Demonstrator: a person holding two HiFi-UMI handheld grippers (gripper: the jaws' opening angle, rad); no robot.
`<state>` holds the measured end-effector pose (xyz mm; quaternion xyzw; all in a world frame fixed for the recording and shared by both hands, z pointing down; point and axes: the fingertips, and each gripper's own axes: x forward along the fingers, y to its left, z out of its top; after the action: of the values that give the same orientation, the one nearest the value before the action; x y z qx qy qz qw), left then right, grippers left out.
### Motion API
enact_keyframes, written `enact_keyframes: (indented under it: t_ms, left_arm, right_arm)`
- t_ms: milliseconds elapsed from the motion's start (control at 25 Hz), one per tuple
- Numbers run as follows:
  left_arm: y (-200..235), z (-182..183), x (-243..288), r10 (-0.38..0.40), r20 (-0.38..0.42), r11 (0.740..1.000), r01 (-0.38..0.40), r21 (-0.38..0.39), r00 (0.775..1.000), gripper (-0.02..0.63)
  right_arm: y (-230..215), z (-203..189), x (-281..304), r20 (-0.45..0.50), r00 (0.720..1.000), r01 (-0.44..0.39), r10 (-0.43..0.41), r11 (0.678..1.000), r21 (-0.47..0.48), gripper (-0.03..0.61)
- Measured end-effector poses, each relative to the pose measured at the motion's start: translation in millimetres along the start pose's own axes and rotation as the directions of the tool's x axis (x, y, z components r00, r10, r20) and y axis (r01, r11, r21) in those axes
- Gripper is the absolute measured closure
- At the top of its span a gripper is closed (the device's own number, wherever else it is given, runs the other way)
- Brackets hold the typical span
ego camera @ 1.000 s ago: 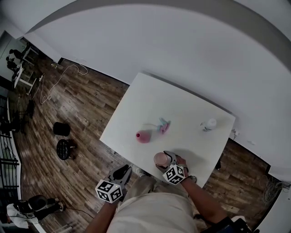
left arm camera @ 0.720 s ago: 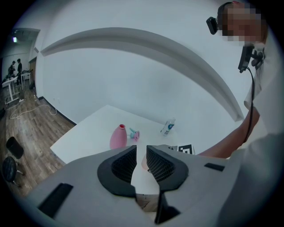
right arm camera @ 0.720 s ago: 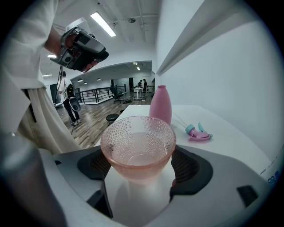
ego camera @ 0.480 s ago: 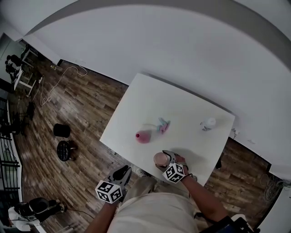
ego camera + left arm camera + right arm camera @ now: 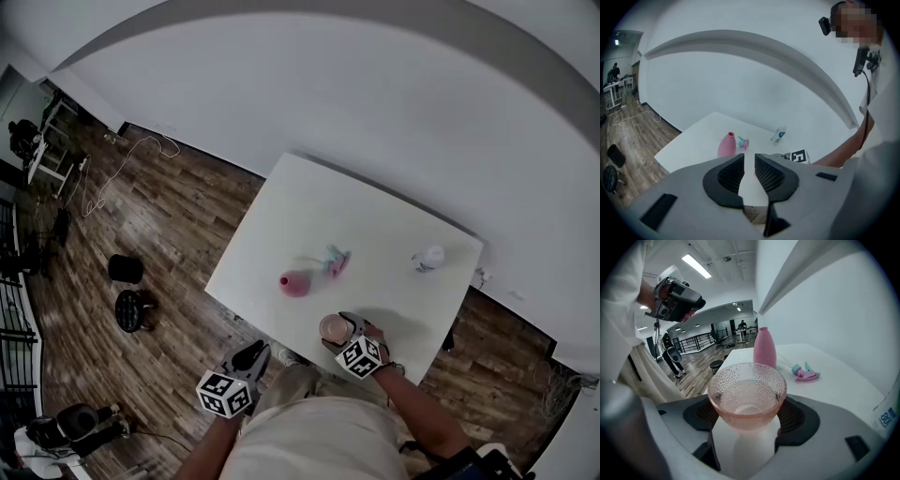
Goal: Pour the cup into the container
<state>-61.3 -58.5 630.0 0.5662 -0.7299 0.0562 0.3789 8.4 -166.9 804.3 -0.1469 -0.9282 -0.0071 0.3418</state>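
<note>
While the right gripper point(image 5: 748, 413) has just been opening its fingers, the cup point(image 5: 747, 397) stands between them on the surface point(image 5: 375, 234), near its front edge. We read those fingers as spread wide, not clamping. The left gripper point(image 5: 749, 157) hangs off the surface, fingers barely apart, empty. The cup is pink, see-through and dimpled. It looks stiff, light and likely brittle, contents unclear. Its walls flare, so we'd take it mid-wall below the rim, firm not hard, or it could squirt out. The pink bottle point(image 5: 296, 281), well apart, is probably the container. Narrow neck, so pour slowly.
</note>
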Motion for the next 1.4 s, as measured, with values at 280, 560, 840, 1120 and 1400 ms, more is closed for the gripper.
enact_keyframes:
  t_ms: [280, 560, 840, 1120, 1400]
  left_arm:
    - [3, 4, -2, -0.002, 0.014, 1.000, 0.002, 0.006, 1.000, 0.552]
    - [4, 17, 2, -0.012, 0.046, 1.000, 0.011, 0.018, 0.999, 0.552]
    - [-4, 34, 7, -0.044, 0.075, 0.998, 0.041, 0.046, 0.996, 0.552]
    - [-20, 47, 16, -0.079, 0.078, 0.995, 0.073, 0.074, 0.994, 0.552]
    - [-16, 50, 19, -0.100, 0.088, 0.993, 0.095, 0.066, 0.991, 0.552]
  right_arm:
    - [-8, 0, -18, -0.035, 0.998, 0.047, -0.045, 0.996, 0.076, 0.206]
    - [-20, 15, -43, -0.032, 0.995, 0.098, -0.095, 0.989, 0.107, 0.206]
    - [-24, 35, -69, -0.023, 0.990, 0.142, -0.140, 0.982, 0.121, 0.206]
    - [-28, 51, -92, -0.003, 0.987, 0.159, -0.160, 0.978, 0.133, 0.206]
    - [-28, 65, -104, 0.001, 0.983, 0.183, -0.186, 0.971, 0.153, 0.206]
